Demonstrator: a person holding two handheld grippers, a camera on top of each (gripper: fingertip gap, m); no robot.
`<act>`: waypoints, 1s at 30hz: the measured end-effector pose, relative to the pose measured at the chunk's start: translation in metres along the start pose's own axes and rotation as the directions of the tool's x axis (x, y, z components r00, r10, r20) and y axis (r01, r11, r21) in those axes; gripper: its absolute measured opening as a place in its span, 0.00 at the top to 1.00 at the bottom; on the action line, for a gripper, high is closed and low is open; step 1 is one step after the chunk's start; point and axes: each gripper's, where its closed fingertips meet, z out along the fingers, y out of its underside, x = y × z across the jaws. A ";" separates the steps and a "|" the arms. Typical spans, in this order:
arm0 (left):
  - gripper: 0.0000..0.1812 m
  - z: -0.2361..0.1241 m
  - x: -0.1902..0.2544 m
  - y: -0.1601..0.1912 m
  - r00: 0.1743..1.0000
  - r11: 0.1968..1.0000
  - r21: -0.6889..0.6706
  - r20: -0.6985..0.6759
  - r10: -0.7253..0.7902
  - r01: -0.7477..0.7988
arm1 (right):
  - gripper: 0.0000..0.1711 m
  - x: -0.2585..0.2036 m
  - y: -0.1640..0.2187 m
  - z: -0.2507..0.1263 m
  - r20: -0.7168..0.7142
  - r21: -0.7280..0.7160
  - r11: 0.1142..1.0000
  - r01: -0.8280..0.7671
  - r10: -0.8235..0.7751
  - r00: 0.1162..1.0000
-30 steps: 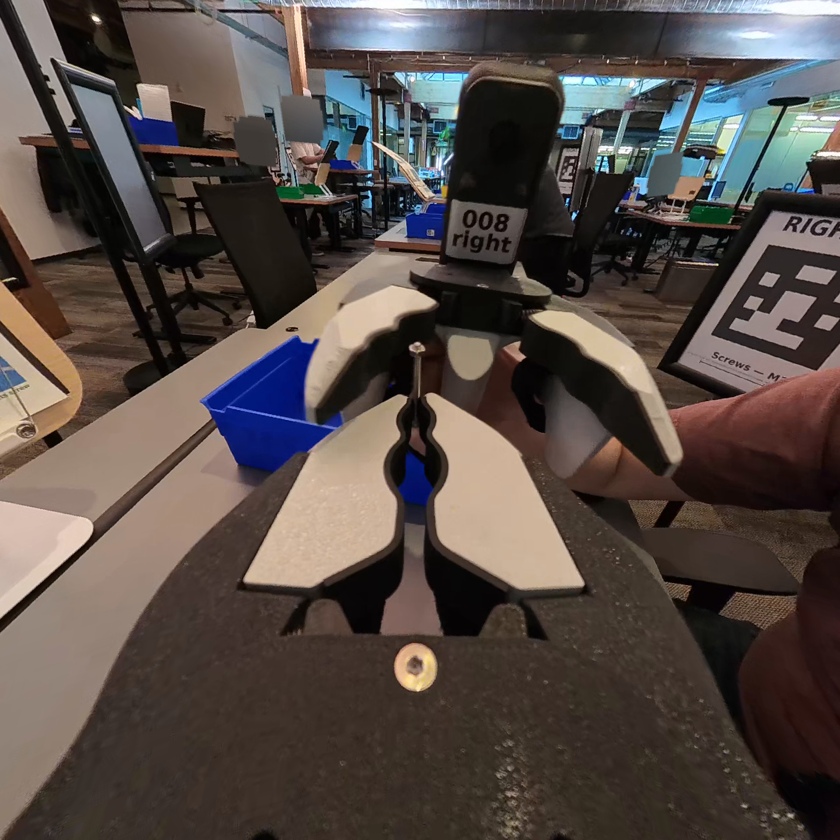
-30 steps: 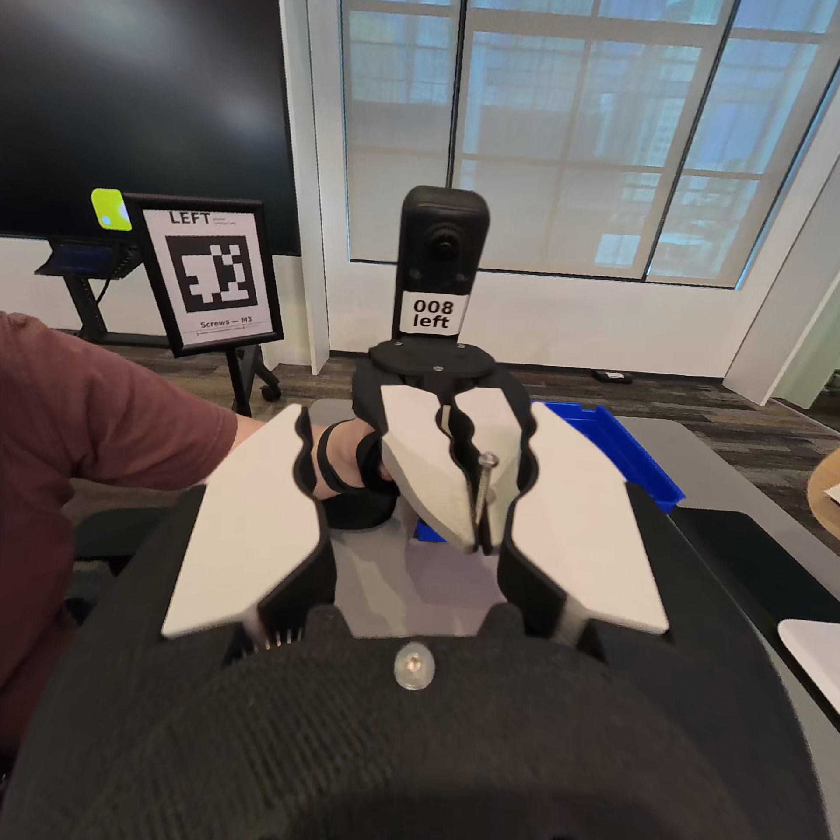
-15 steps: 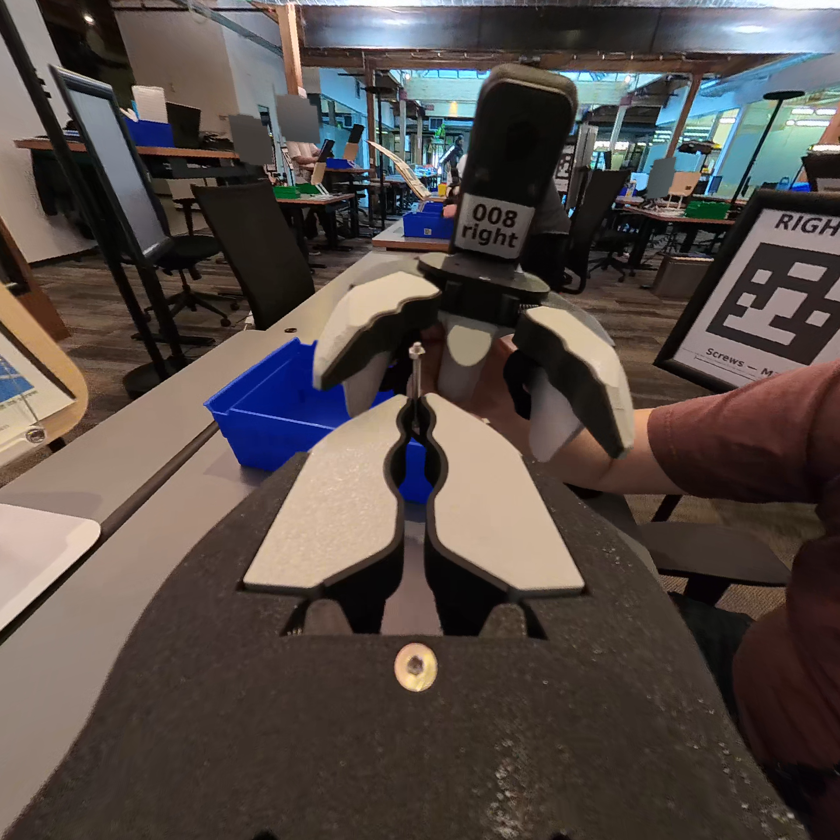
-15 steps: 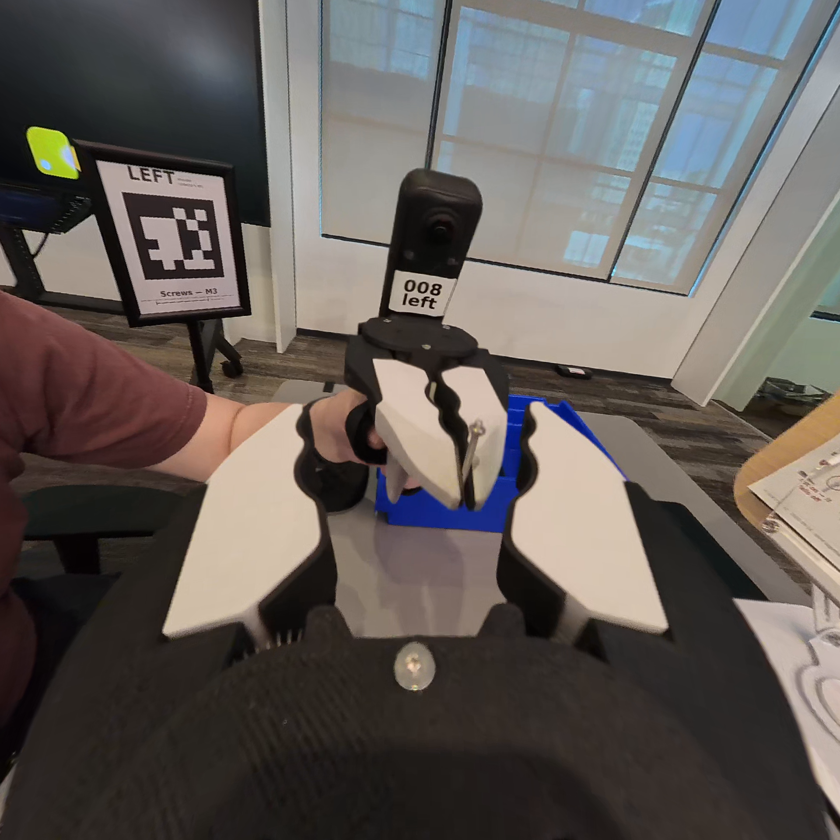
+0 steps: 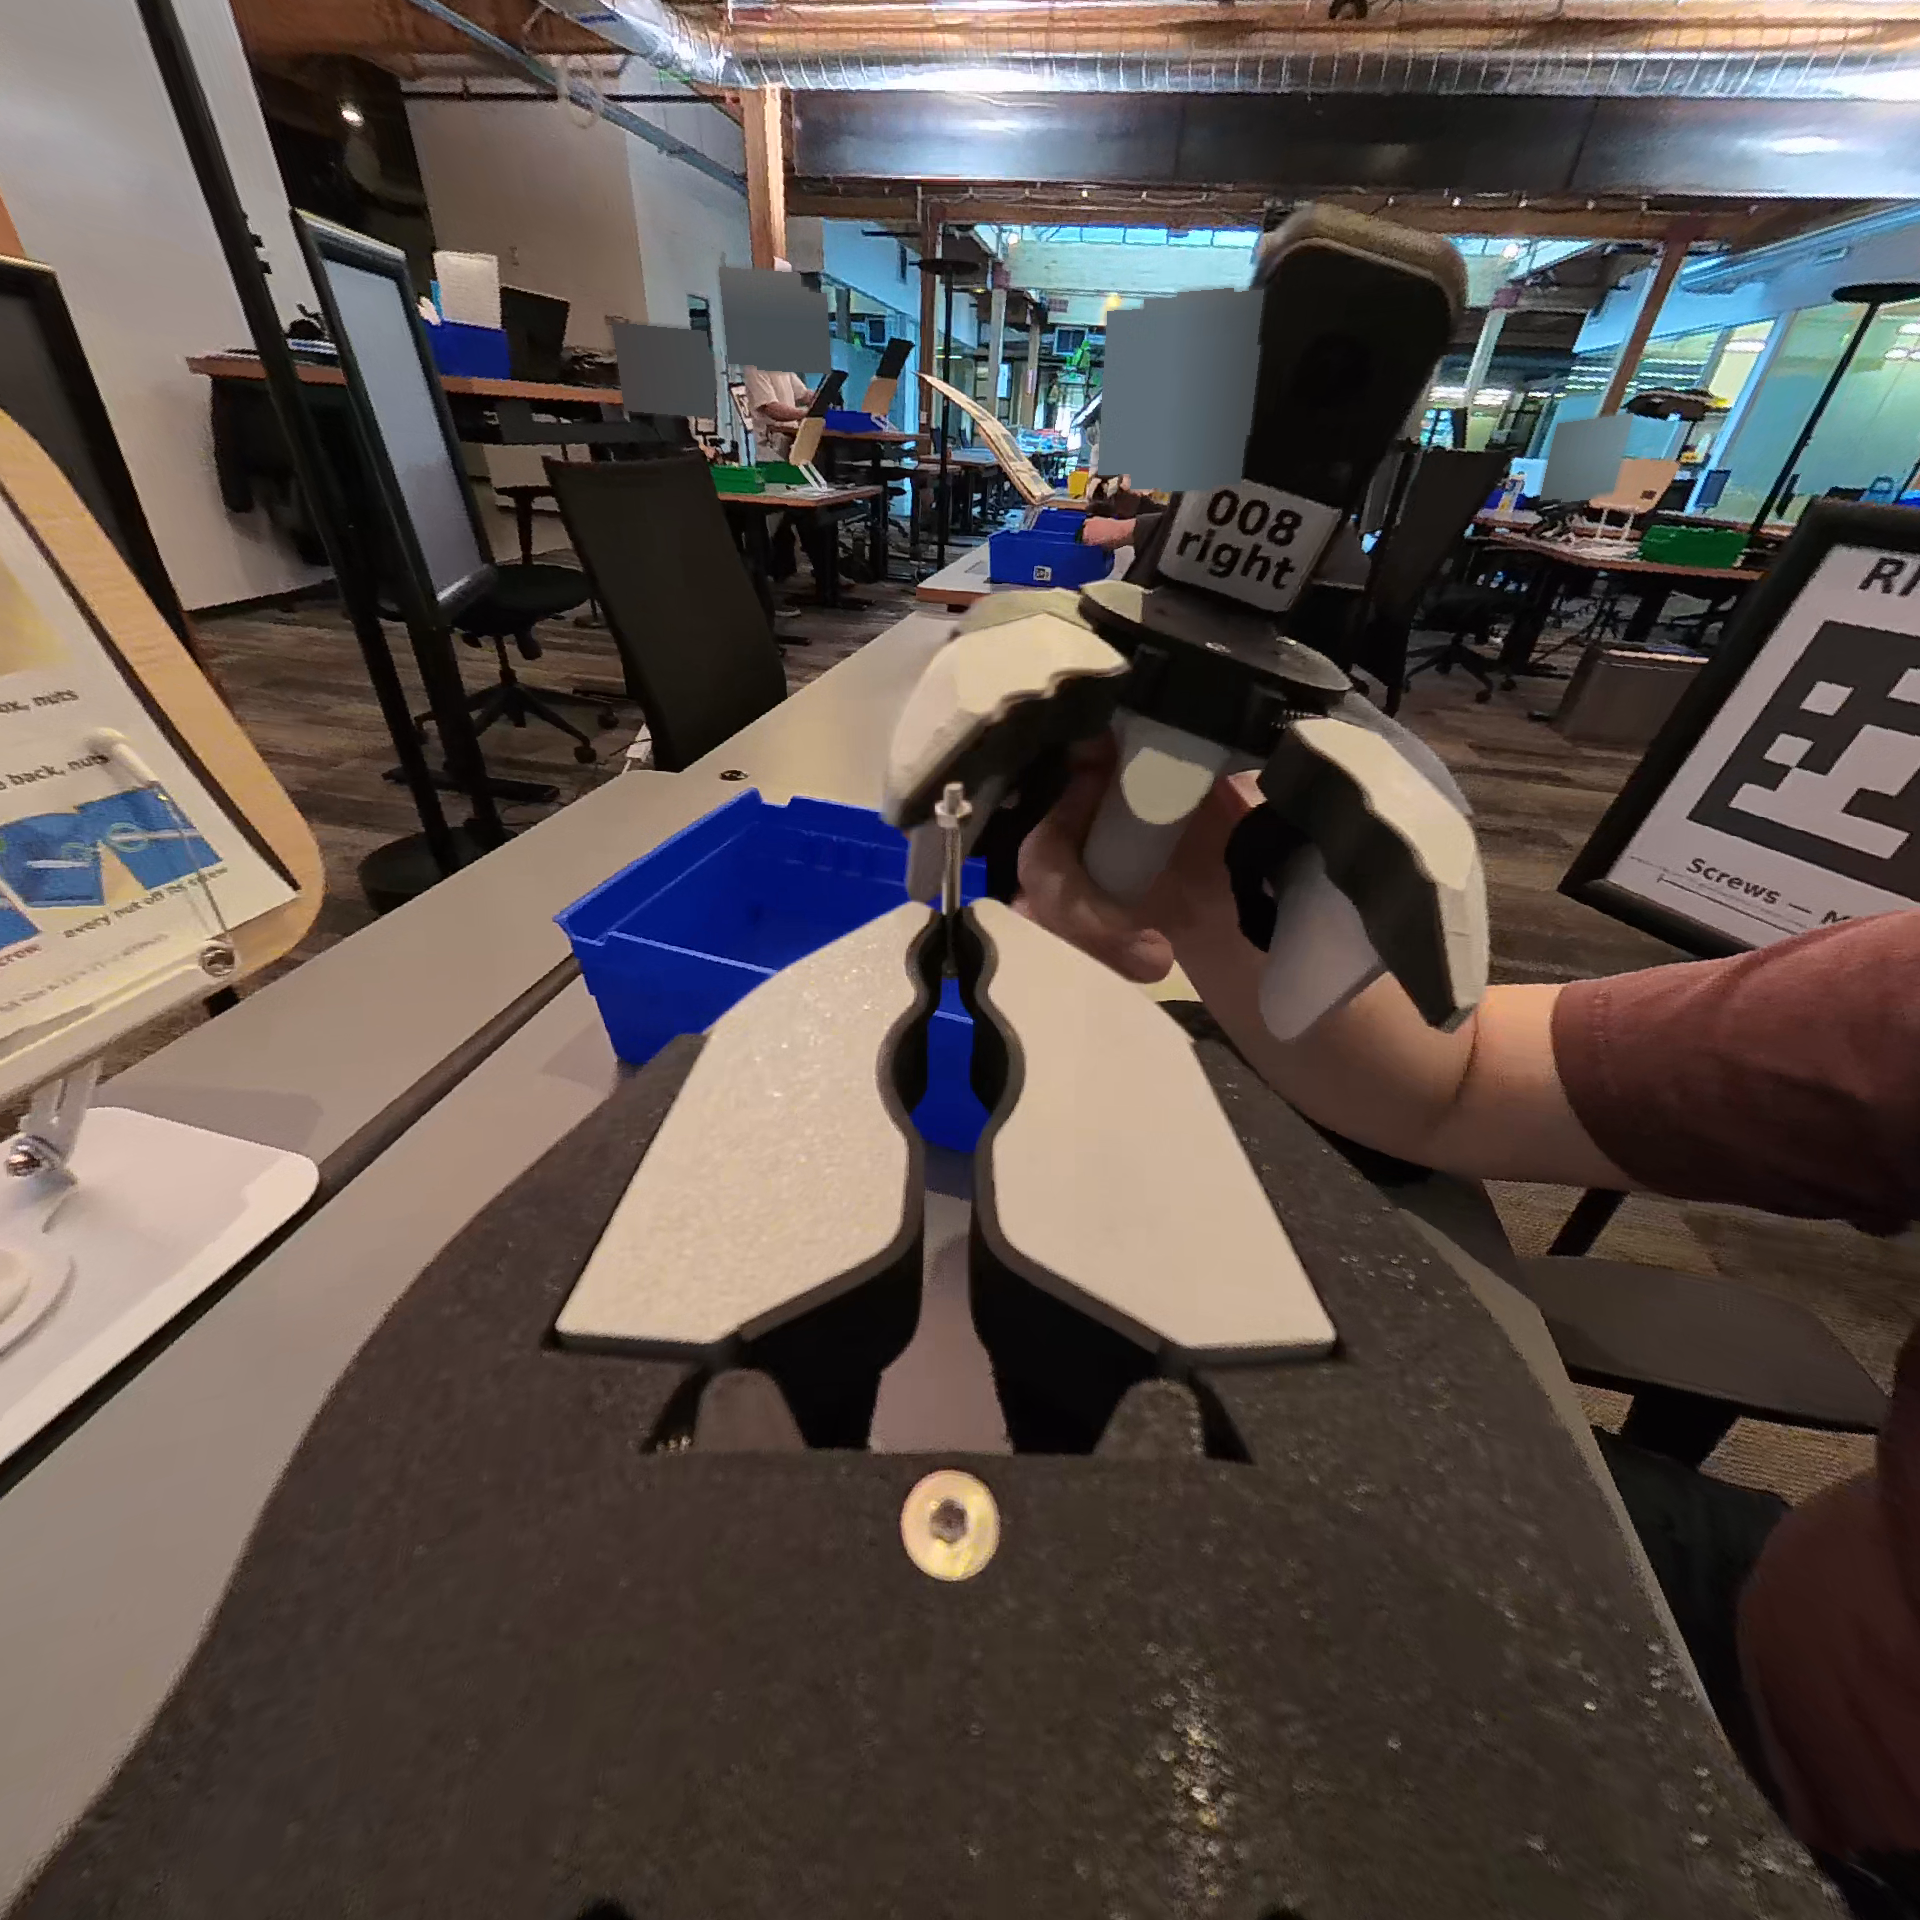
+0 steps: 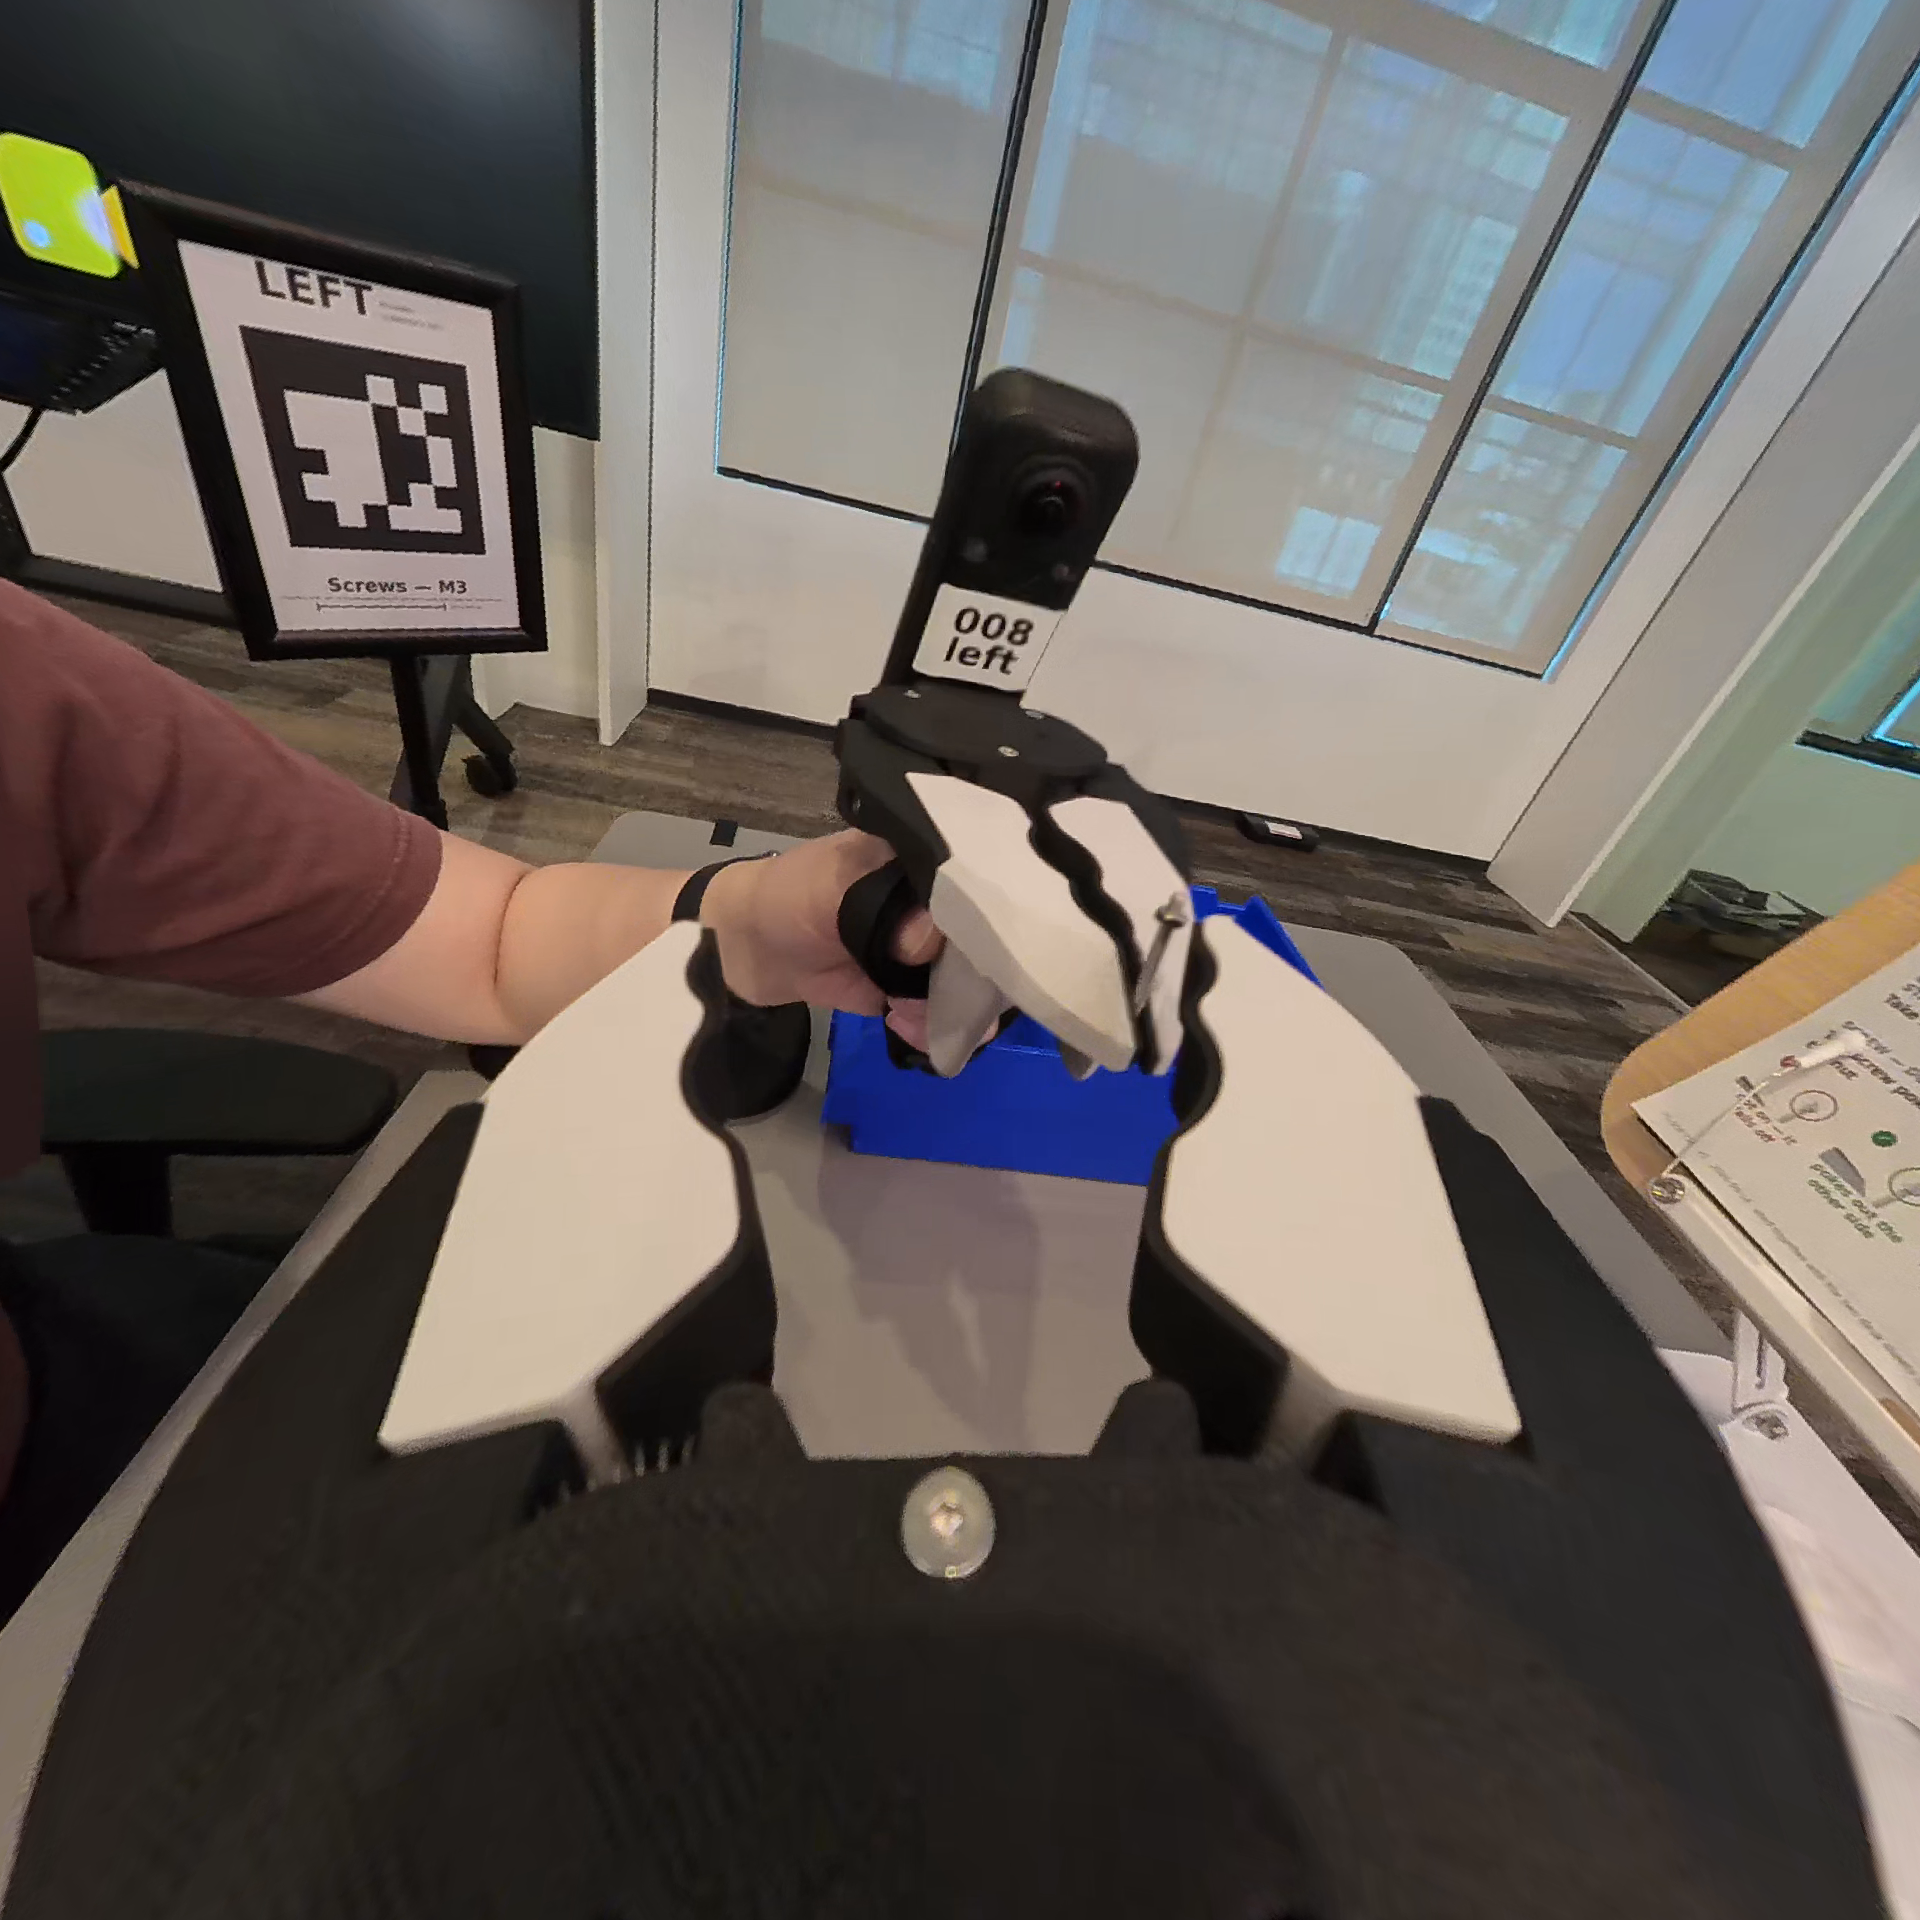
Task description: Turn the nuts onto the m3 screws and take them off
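The screw [image 5: 949, 878] you are working on stands upright, pinched at its lower shank between the closed tips of your left gripper [image 5: 948, 940], with its head end sticking up clear of the fingers. Whether a nut sits at its top is too small to tell. In the right wrist view the same screw [image 6: 1161, 951] leans slightly along the left gripper's [image 6: 1127, 1023] fingers. Your right gripper [image 6: 951, 1049] has its jaws spread wide and holds nothing; in the left wrist view one of its fingers [image 5: 992, 707] hangs just above and behind the screw's head, though contact cannot be judged. Both grippers hover over the blue bin [image 5: 727, 914], which sits on the grey table [image 5: 343, 1060] near its far edge. An instruction sheet [image 6: 1808, 1122] stands beyond the table's right side.
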 end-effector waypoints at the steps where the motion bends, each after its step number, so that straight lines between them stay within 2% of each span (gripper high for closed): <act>1: 0.99 0.003 0.003 0.002 1.000 1.000 -0.001 -0.015 -0.003 0.003 | 0.50 0.003 0.002 0.002 -0.016 0.002 1.000 -0.009 0.009 1.000; 9: 0.99 0.013 0.011 0.011 0.999 1.000 -0.027 -0.033 0.013 -0.014 | 0.46 -0.007 0.012 0.020 0.033 -0.010 0.999 -0.050 0.050 0.998; 15: 0.99 -0.001 -0.007 -0.001 1.000 1.000 0.021 0.026 -0.013 0.012 | 0.46 0.000 0.002 0.004 0.013 0.010 0.999 -0.040 0.040 0.999; 20: 0.99 0.004 0.005 0.000 0.999 0.999 0.017 -0.041 -0.028 0.028 | 0.49 0.006 -0.005 0.000 -0.003 0.059 0.995 -0.080 0.080 0.997; 25: 0.99 0.013 0.021 0.006 0.997 1.000 -0.012 -0.071 0.016 -0.017 | 0.48 -0.007 0.005 0.014 0.048 0.021 0.996 -0.085 0.084 0.995; 30: 0.99 0.007 0.009 0.003 1.000 1.000 -0.007 -0.026 0.011 -0.011 | 0.46 -0.010 0.007 0.015 0.046 -0.012 0.999 -0.036 0.036 0.998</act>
